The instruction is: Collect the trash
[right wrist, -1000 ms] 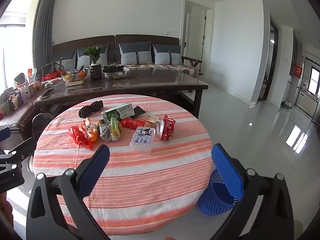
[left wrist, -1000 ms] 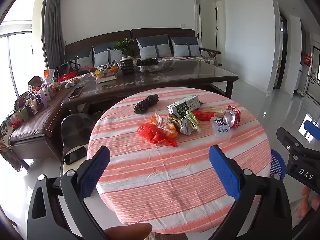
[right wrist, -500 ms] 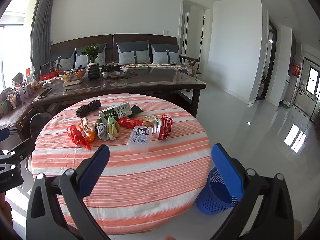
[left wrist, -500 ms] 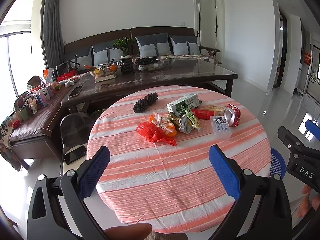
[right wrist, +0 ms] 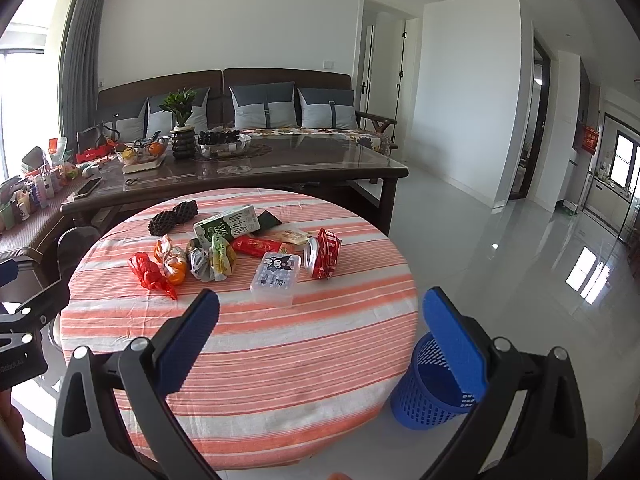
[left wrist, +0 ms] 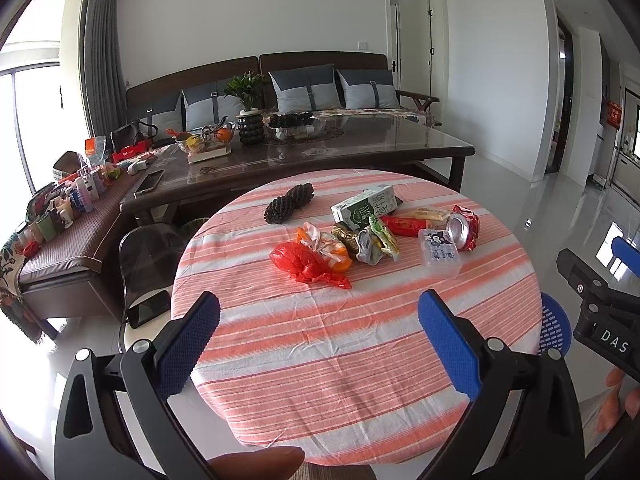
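Both views show the round striped-cloth table (left wrist: 360, 344) slightly larger than a second ago: slow approach, nothing grasped. Left gripper (left wrist: 319, 346) and right gripper (right wrist: 320, 344) have jaws wide apart, empty. Trash, including the crushed red can (right wrist: 323, 253), lies mid-table toward the far edge; blue mesh bin (right wrist: 430, 386) on floor beside the right edge.

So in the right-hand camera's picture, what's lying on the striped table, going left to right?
red plastic bag → orange wrapper → clear plastic box → crushed red can
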Demonstrator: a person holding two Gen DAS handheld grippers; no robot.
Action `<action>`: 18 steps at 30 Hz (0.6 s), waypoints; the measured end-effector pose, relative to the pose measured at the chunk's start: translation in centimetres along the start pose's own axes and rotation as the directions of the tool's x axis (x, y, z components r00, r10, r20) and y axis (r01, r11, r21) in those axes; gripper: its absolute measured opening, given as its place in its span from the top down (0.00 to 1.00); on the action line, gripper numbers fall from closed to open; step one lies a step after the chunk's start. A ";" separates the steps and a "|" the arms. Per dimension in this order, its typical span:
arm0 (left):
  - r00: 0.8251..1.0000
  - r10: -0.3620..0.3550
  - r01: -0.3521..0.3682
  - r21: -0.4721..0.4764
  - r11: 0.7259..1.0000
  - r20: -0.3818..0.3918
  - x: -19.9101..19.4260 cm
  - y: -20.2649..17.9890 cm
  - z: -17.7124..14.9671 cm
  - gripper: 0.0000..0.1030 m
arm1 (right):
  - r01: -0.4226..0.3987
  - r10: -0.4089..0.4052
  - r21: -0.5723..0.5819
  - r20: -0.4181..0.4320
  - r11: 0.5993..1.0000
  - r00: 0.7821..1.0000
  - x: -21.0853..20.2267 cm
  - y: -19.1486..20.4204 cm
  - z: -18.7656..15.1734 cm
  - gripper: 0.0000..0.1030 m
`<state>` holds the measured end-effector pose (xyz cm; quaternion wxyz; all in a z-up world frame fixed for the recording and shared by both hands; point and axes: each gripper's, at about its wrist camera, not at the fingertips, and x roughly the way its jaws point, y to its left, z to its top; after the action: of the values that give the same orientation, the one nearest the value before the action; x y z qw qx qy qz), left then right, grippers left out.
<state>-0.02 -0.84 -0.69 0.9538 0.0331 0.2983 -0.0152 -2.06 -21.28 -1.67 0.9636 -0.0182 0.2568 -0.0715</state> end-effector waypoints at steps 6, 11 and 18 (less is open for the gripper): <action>1.000 0.000 0.000 -0.001 1.000 0.000 0.0 0.0 0.0 0.05 | 0.001 -0.001 -0.001 0.001 1.000 1.000 0.0 0.0 0.0 0.05; 1.000 0.000 0.000 -0.001 1.000 -0.001 0.0 0.0 -0.1 0.05 | 0.001 -0.001 -0.002 0.000 1.000 1.000 0.1 -0.1 -0.1 0.05; 1.000 -0.001 0.001 -0.002 1.000 -0.003 0.1 -0.1 -0.3 0.05 | 0.003 -0.003 -0.004 -0.002 1.000 1.000 0.1 -0.2 -0.2 0.05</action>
<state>-0.11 -0.89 -1.00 0.9534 0.0323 0.2997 -0.0151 -2.11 -21.48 -1.90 0.9633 -0.0206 0.2577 -0.0724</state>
